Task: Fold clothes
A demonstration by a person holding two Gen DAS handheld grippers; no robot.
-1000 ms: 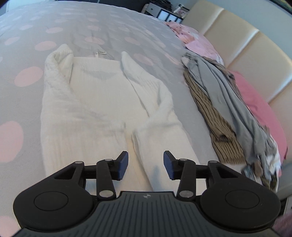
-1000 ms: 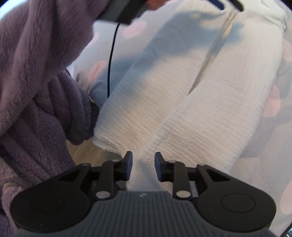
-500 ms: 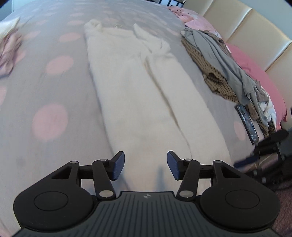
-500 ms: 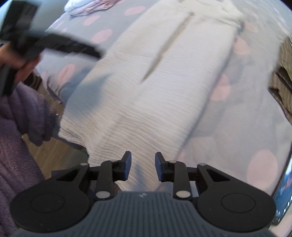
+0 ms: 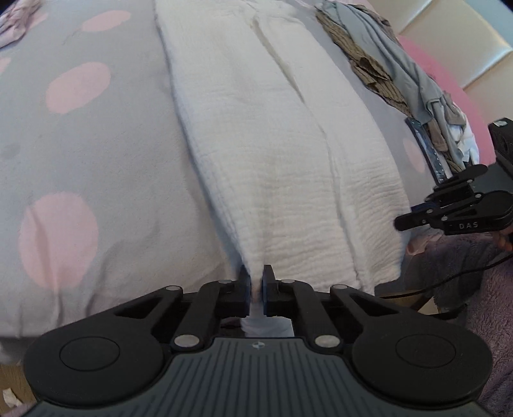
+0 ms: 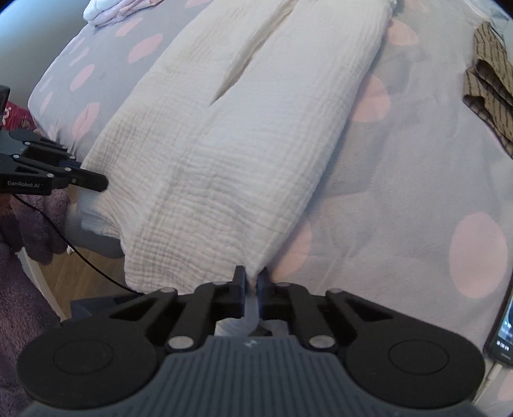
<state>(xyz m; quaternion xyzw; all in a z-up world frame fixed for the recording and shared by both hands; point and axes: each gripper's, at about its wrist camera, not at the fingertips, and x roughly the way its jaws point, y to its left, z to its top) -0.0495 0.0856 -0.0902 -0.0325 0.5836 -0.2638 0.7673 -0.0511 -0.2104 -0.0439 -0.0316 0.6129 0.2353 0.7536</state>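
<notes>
A white crinkled garment point(image 5: 272, 144) point(image 6: 240, 128) lies lengthwise on the grey bedcover with pink dots point(image 5: 80, 144) point(image 6: 400, 192), its sides folded in toward a middle seam. Its near hem hangs at the bed's edge. My left gripper point(image 5: 256, 282) is shut on the hem's left corner, with white cloth pinched between the pads. My right gripper point(image 6: 251, 282) is shut on the hem's right corner in the same way. Each gripper also shows side-on in the other's view: the right gripper point(image 5: 413, 221) beside the garment's right edge, the left gripper point(image 6: 96, 181) at its left edge.
A heap of brown striped and grey clothes point(image 5: 384, 64) point(image 6: 490, 80) lies right of the garment, with a phone point(image 6: 503, 330) near the bed's edge. Folded pale clothes point(image 6: 112, 9) sit at the far left. A purple fleece sleeve point(image 6: 19, 256), a black cable point(image 6: 80, 253) and wooden floor lie below the edge.
The left gripper has travelled back along the garment from its upper part to the near hem and closed on it. The right gripper has shifted to the hem's right corner and closed on it.
</notes>
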